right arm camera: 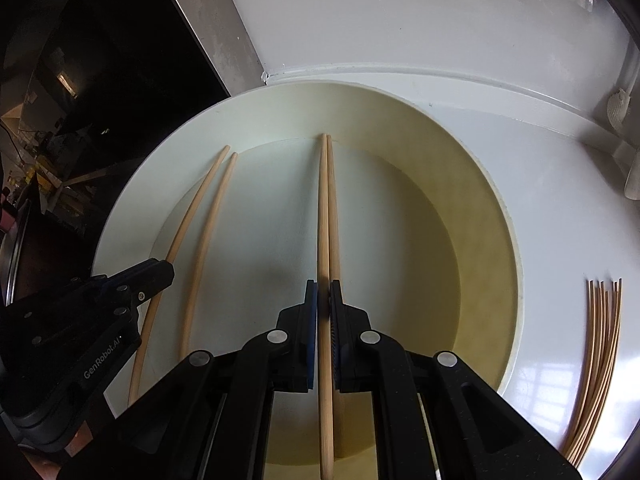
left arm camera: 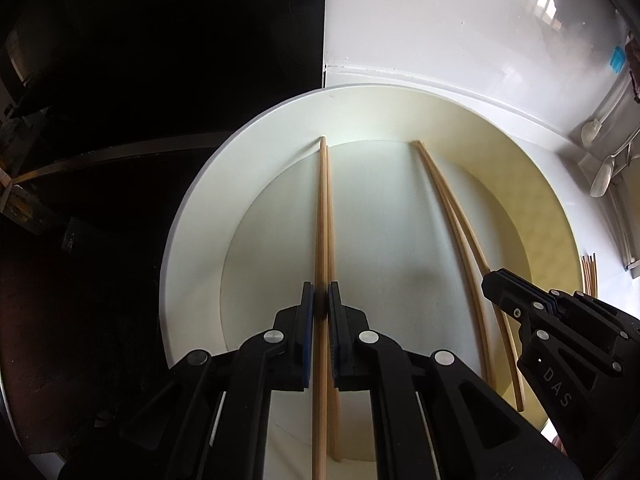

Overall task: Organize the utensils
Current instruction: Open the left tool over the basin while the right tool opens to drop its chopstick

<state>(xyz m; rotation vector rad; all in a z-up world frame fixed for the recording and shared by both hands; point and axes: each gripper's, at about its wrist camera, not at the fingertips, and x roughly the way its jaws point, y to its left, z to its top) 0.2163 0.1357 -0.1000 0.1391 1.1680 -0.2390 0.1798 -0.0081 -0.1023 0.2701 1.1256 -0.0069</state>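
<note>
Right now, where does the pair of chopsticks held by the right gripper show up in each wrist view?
Left wrist view: right of centre, the pair of chopsticks slants across the tray to the right gripper.
Right wrist view: dead centre, running straight up from the jaws.
Shared landmark: the cream tray's far rim.

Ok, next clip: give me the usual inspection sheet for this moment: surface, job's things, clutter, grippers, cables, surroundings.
Surface: glossy white counter, window light reflected in it.
Job's things: cream round tray; left chopstick pair and right chopstick pair over it; loose chopstick bundle on the counter right of the tray.
Clutter: white spoons at the counter's far right edge.
Grippers: left gripper shut on the left chopstick pair; right gripper shut on the right chopstick pair.
Cables: nothing seen.
Surroundings: dark room beyond the counter's left edge, details unclear.
</note>
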